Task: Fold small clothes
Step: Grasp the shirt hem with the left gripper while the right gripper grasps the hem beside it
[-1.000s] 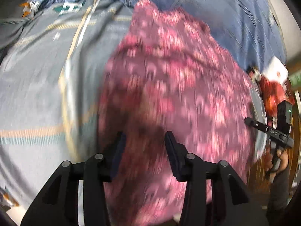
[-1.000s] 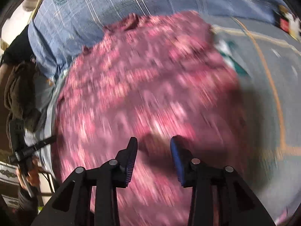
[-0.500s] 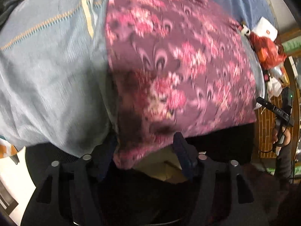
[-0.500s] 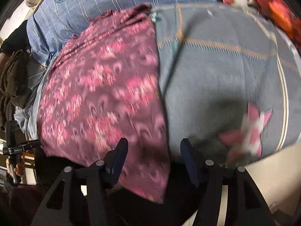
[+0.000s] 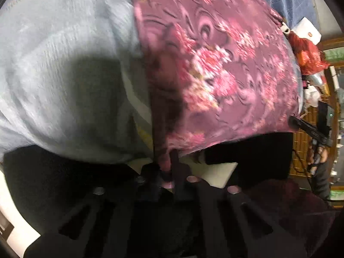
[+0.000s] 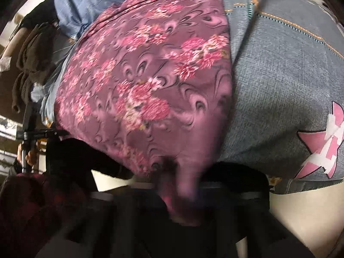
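Since the earlier frames, both pairs of tongs have been brought down from above the cloth to its near edge and closed there. The left tongs (image 5: 168,167) are pressed together on the near left corner of the purple, pink-flowered fabric garment (image 5: 225,68), a fold of which is pinched between the black fingers (image 5: 178,165). The right tongs (image 6: 182,195) are blurred and largely covered by cloth; they appear to be pinching the near right corner of the same garment (image 6: 150,81), though the fingers themselves cannot be made out clearly. The garment is spread flat on a bed, its near hem hanging just over the near edge. It lies on a grey-blue woven bedspread (image 5: 60,64), seen to its left in the left view and to its right in the right view (image 6: 283,81), where a pink star patch (image 6: 322,146) is shown near the edge. At the far end a blue checked cloth (image 6: 86,6) is touched by the garment. A red crumpled bag (image 5: 307,56) and a white box (image 5: 307,32) are seen at the far right.
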Demonstrator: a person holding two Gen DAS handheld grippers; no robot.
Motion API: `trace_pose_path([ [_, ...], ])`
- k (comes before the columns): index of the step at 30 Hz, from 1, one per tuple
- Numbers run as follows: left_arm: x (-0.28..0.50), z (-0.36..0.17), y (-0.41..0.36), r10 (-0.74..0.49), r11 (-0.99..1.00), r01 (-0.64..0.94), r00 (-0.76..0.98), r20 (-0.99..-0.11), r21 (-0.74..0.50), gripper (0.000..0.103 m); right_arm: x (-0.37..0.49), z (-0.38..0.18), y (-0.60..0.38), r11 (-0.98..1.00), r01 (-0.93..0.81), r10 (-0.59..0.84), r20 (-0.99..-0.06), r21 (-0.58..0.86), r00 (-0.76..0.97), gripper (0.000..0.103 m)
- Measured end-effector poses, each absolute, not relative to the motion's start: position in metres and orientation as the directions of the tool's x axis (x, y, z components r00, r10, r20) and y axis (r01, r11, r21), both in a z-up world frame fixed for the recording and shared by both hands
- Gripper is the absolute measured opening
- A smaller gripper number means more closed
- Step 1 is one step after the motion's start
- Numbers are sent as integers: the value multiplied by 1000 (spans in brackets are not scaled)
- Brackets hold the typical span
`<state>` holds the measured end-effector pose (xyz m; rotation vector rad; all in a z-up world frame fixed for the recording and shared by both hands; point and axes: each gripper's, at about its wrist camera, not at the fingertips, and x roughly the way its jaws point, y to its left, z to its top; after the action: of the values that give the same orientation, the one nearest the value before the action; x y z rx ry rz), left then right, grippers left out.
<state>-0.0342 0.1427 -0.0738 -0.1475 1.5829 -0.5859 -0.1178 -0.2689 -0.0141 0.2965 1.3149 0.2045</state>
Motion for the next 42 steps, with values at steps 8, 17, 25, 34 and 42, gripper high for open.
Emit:
trace_pose_path([
  [8, -52, -16, 139, -505, 789, 365, -70, -860, -494, 5, -128, 46, -262, 889, -114, 446, -779, 444, 440, 4],
  [17, -19, 14, 144, -664, 719, 301, 32, -747, -627, 5, -111, 67, -276, 817, -57, 490, -639, 574, 593, 4],
  [25, 34, 25, 157, -698, 715, 204, 166, -696, -668, 5, -89, 76, -299, 759, -4, 486, -562, 651, 669, 4],
  [34, 85, 33, 172, -706, 698, 116, 277, -652, -706, 5, -41, 85, -317, 729, 17, 460, -508, 684, 728, 4],
  [42, 154, 46, 166, -689, 702, 115, 360, -629, -702, 5, 41, 88, -332, 684, 45, 443, -463, 728, 767, 4],
])
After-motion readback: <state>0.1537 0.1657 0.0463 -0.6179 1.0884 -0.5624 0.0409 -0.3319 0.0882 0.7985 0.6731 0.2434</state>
